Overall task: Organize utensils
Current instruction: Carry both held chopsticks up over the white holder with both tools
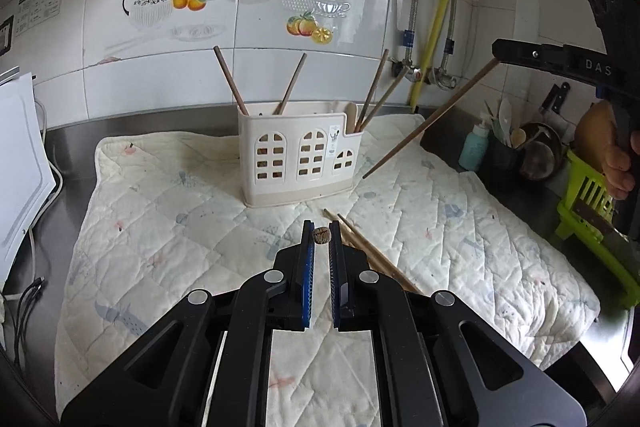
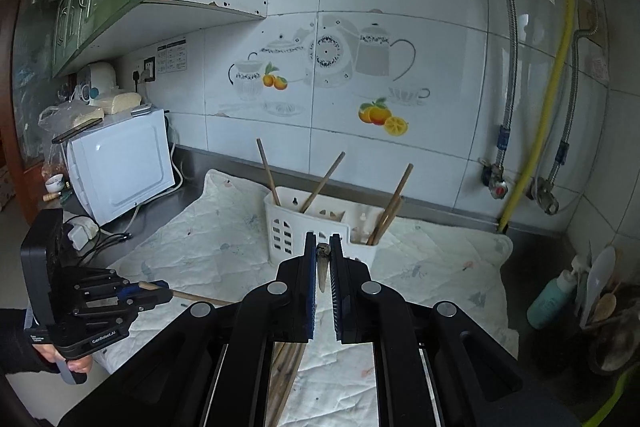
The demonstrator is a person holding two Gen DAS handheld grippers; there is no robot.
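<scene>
A white slotted utensil holder [image 1: 300, 155] [image 2: 286, 233] stands on a quilted cloth [image 1: 160, 207] [image 2: 224, 239] with several brown chopsticks leaning in it. My left gripper [image 1: 322, 231] [image 2: 160, 289] is shut on a chopstick [image 1: 322, 235] [image 2: 196, 296], seen end-on in its own view, in front of the holder. My right gripper [image 2: 323, 241] [image 1: 496, 53] is shut on a dark chopstick [image 1: 428, 117] [image 2: 322, 259] that slants down toward the holder's right end. Two pale chopsticks [image 1: 372, 255] lie on the cloth beside the left fingers.
A white microwave [image 2: 120, 163] and cables [image 1: 24, 299] stand at the left. On the right are a teal bottle [image 1: 474, 147] [image 2: 550, 301], a pot of utensils [image 1: 508, 143] and a green rack [image 1: 592, 195]. The tiled wall with pipes and a yellow hose [image 2: 548, 115] is behind.
</scene>
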